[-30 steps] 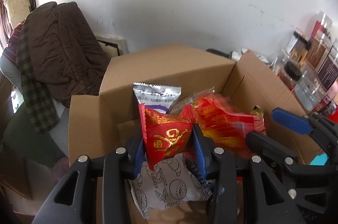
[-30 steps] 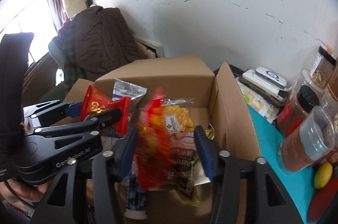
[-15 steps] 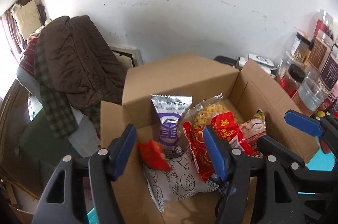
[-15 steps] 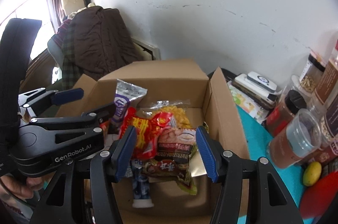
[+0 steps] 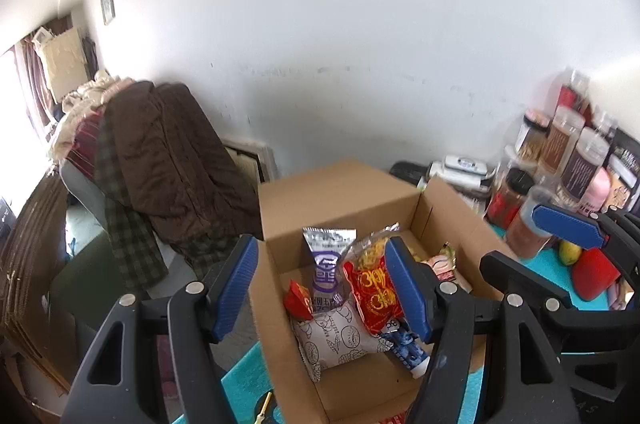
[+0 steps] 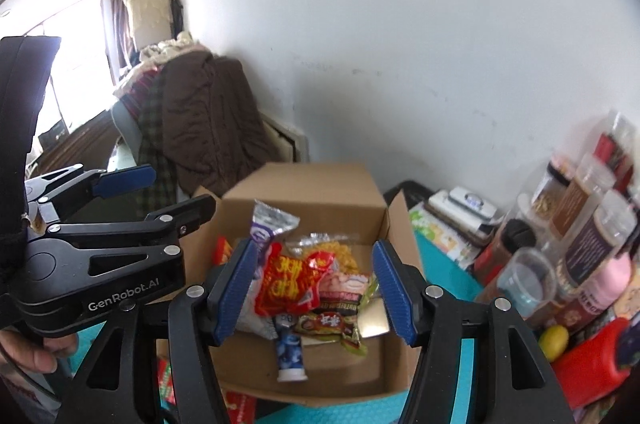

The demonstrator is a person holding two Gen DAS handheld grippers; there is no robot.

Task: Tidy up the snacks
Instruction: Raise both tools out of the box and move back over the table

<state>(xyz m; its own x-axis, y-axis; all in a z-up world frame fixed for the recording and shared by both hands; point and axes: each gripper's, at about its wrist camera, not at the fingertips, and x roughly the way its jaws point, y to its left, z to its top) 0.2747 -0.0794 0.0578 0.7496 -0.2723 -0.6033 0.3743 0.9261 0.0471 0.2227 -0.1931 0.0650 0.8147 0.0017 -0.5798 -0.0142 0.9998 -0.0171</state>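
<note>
Right wrist view: "GenRobot.AI" on left gripper (image 6: 160, 189) | both claws apart, right gripper (image 6: 314, 290) just widened, holding nothing | cardboard box (image 6: 404, 236) of snacks below | jars (image 6: 592, 224) nearby.

A: Your box (image 6: 304, 183) is plain brown; the packet (image 6: 290, 282) on top is red with gold script.

B: The standing packet (image 5: 328, 260) is silver and purple, your pouch (image 5: 340, 332) white with grey leaf prints, the worktop (image 6: 440, 264) teal.

I see left claw (image 5: 326, 288) open, empty | above cardboard box (image 5: 340, 191) | red snack packet (image 5: 372, 294) inside box
</note>
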